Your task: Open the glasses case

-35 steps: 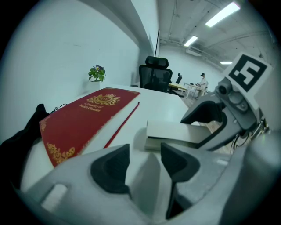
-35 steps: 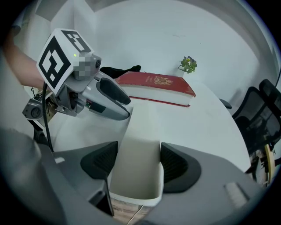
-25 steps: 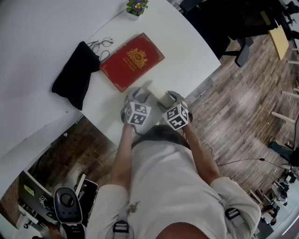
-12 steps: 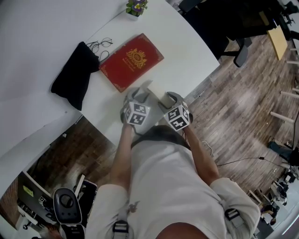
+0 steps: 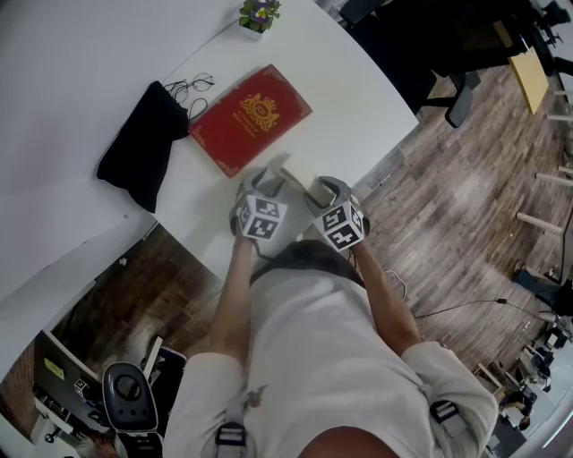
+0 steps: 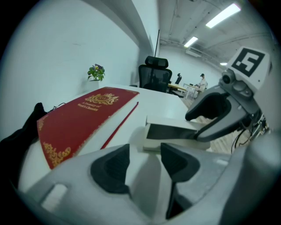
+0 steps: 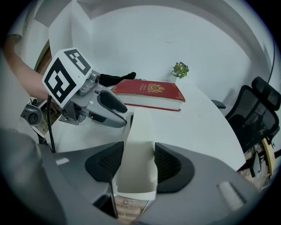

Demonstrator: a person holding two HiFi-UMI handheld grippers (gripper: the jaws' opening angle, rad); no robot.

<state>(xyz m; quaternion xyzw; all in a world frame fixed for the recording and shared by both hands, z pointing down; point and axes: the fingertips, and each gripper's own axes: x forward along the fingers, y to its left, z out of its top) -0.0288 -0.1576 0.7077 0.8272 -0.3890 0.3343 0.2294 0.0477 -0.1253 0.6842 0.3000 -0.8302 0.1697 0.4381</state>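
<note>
A red book (image 5: 251, 119) with gold ornament lies on the white tabletop (image 5: 349, 85). A black cloth (image 5: 143, 145) lies just beside it, eyeglasses (image 5: 192, 86) at the cloth's far end, and a small potted plant (image 5: 258, 13) beyond.

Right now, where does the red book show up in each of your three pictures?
Head view: the red book lies upper middle, slantwise on the white table.
Left gripper view: red book left of centre, left of the glasses case.
Right gripper view: red book upper middle, nearly edge-on.
Shared landmark: the potted plant, just past the book's far corner.
</note>
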